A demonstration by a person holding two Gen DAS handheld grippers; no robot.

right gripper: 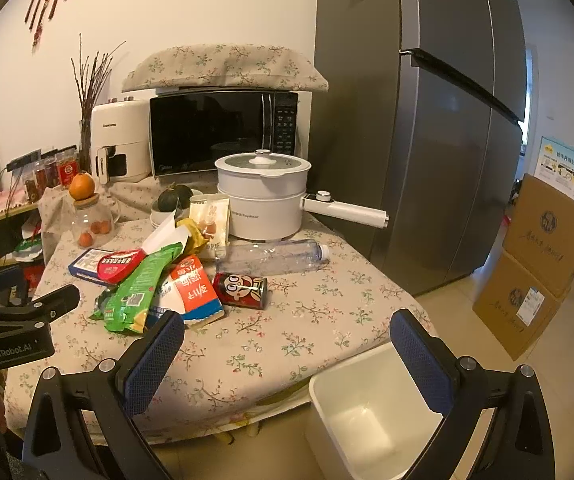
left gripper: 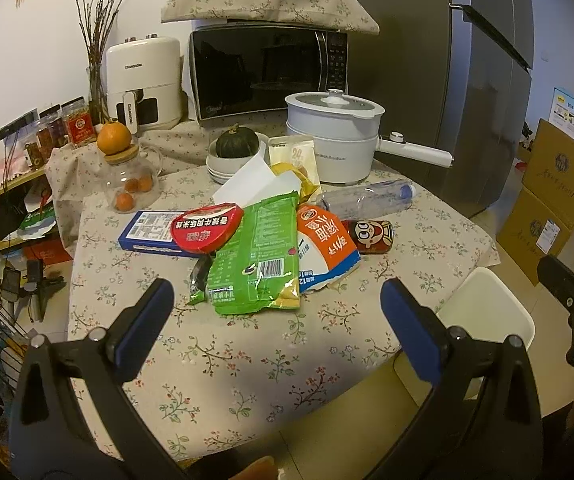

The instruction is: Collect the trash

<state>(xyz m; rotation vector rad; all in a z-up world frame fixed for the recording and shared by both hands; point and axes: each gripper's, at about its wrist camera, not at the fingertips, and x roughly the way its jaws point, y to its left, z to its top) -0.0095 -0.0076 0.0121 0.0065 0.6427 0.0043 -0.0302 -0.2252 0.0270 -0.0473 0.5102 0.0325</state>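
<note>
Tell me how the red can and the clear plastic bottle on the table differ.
The red can is short, opaque and printed with a cartoon face; the plastic bottle is longer, see-through and unprinted as far as shows. The bottle has a white cap at its right end, while the can has none. The can lies nearer the table's front edge, the bottle behind it toward the white pot. Both lie on their sides on the floral tablecloth, apart from each other.

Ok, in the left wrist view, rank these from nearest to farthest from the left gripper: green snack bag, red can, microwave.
1. green snack bag, just ahead of the left gripper.
2. red can, beyond it, to the right.
3. microwave, at the back.
</note>
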